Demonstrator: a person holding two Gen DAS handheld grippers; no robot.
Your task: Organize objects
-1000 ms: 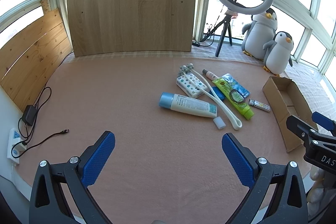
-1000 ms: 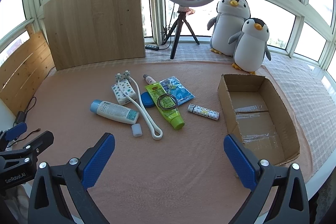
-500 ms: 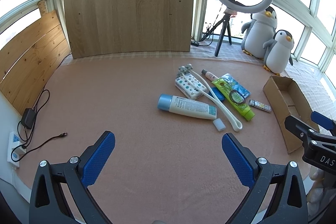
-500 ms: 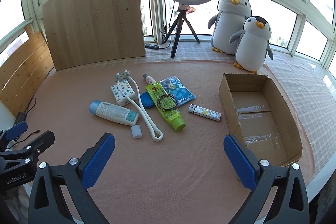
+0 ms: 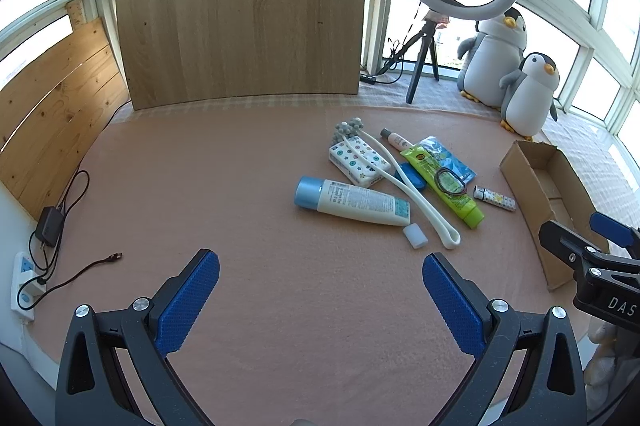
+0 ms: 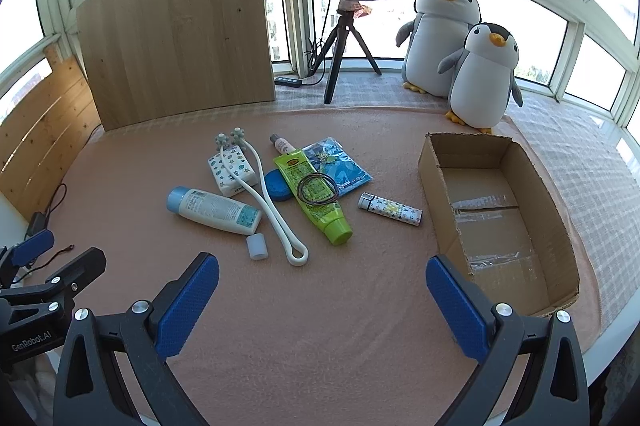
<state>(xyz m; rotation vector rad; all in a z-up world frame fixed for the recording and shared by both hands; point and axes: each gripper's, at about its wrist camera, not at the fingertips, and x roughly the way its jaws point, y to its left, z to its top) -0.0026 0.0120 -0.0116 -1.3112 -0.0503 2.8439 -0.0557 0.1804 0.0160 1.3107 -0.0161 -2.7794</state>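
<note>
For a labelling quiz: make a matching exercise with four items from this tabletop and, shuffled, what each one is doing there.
Things:
1. hair ties
2. cardboard box
3. white cap
4. left gripper

States:
A. open, holding nothing
B. lying on the green tube
C. empty, on the right side of the mat
D. loose on the mat near the foot of the lotion bottle

Pairs: 1-B, 2-C, 3-D, 4-A
</note>
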